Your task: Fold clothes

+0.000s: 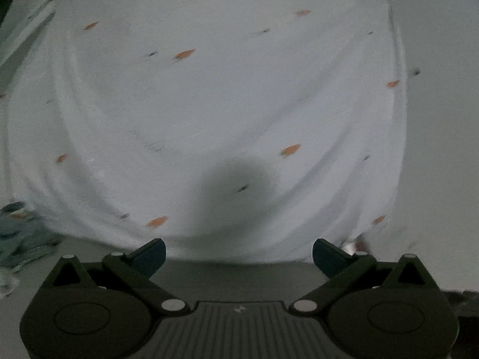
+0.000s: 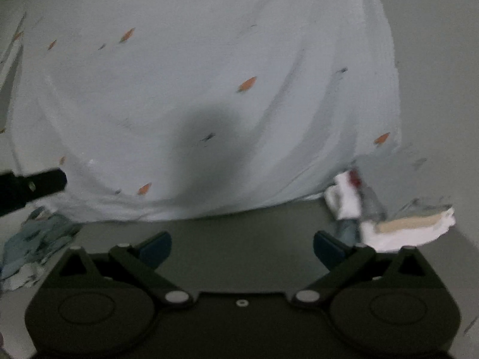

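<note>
Grey table (image 2: 239, 233) bare before white garment (image 2: 194, 89) hem, left claw (image 1: 239, 252) spread, right claw (image 2: 242, 246) spread.

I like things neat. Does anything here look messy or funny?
Yes. The white cloth is rumpled with long creases, not flat. A bluish heap sits bunched by its left corner, and a small pile of clothes lies by its right corner. Both grippers are open and empty.
</note>
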The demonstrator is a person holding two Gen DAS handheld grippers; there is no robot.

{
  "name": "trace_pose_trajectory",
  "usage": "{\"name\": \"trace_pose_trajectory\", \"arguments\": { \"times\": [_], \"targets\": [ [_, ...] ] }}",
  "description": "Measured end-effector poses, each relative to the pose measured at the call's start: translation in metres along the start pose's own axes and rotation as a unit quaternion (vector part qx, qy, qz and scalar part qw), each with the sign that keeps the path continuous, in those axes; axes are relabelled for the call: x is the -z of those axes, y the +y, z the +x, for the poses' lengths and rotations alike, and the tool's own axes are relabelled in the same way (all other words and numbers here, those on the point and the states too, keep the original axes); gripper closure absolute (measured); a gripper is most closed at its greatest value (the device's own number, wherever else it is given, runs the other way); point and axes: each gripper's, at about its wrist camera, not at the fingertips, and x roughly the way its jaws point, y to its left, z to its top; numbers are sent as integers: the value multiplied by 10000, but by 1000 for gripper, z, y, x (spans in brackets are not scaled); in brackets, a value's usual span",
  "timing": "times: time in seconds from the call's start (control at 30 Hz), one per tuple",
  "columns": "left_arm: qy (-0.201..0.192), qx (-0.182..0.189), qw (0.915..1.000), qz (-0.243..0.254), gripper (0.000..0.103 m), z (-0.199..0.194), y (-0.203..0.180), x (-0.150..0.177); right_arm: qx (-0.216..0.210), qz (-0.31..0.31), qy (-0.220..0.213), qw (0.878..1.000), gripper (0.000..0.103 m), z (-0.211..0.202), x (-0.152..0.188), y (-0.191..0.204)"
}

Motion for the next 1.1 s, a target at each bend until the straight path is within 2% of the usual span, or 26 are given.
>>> {"name": "trace_pose_trajectory", "arguments": {
  "times": [0.17,0.3,0.43,0.7,0.87,1.1],
  "targets": [
    [454,-488,9976,197,0,-38,67,16,-172,-80,189,9996,1,-34,30,72],
    [781,-524,9955,92,0,-71,113,29,-156,-149,361,9991,1,-65,55,119],
    [882,-571,9943,189,0,-102,140,45,-101,-314,501,9982,1,-89,78,153],
    [1297,-413,9907,71,0,-152,170,79,81,-442,846,9954,1,-128,117,191],
    [1395,-391,9894,39,0,-167,177,89,163,-439,920,9947,1,-144,130,201],
    [1365,-294,9902,-21,0,-174,179,89,261,-494,839,9949,1,-161,132,208]
  ]
}}
